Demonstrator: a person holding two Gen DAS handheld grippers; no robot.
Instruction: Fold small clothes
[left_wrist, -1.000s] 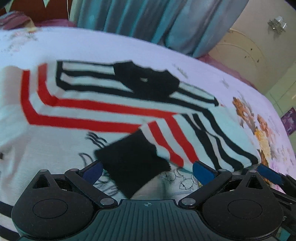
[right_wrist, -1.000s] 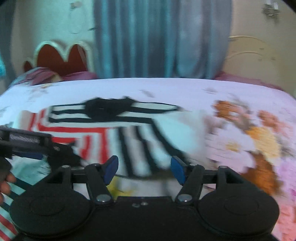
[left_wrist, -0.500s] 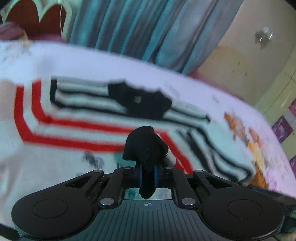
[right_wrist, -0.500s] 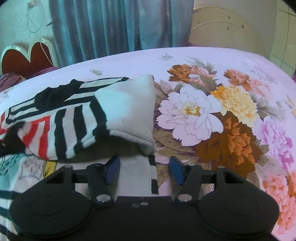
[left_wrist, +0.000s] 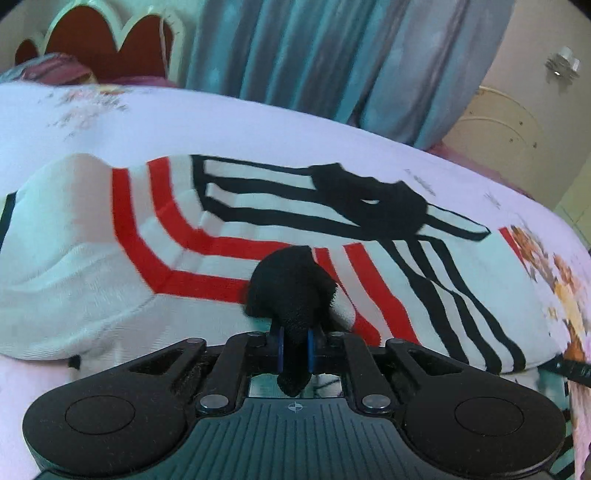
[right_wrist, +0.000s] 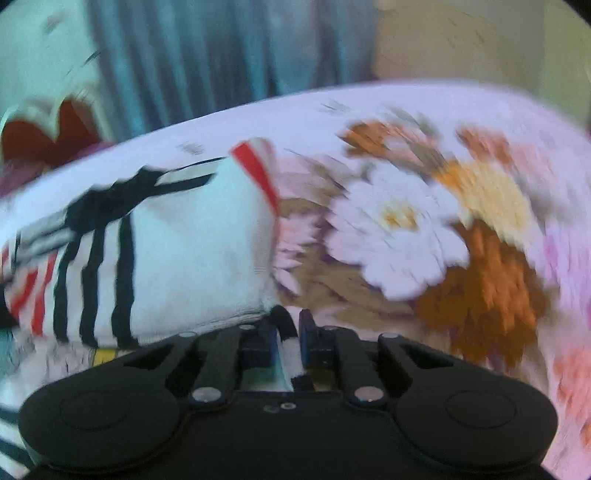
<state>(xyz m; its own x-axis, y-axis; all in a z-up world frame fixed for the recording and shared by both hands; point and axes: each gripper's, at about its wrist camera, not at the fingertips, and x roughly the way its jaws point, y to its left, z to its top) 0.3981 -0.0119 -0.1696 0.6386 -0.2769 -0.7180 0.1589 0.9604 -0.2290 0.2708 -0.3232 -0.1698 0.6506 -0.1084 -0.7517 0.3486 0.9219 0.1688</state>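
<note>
My left tongs (left_wrist: 294, 345) are pinched tight on the black cuff (left_wrist: 291, 291) of the striped sweater (left_wrist: 229, 229), which lies spread on the flowered bed sheet (right_wrist: 424, 229). Its red bands sit left of the cuff, the black collar (left_wrist: 369, 206) beyond it and black stripes run off to the right. My right tongs (right_wrist: 288, 341) are clamped on the sweater's white and black hem edge (right_wrist: 290, 345); that view is blurred.
</note>
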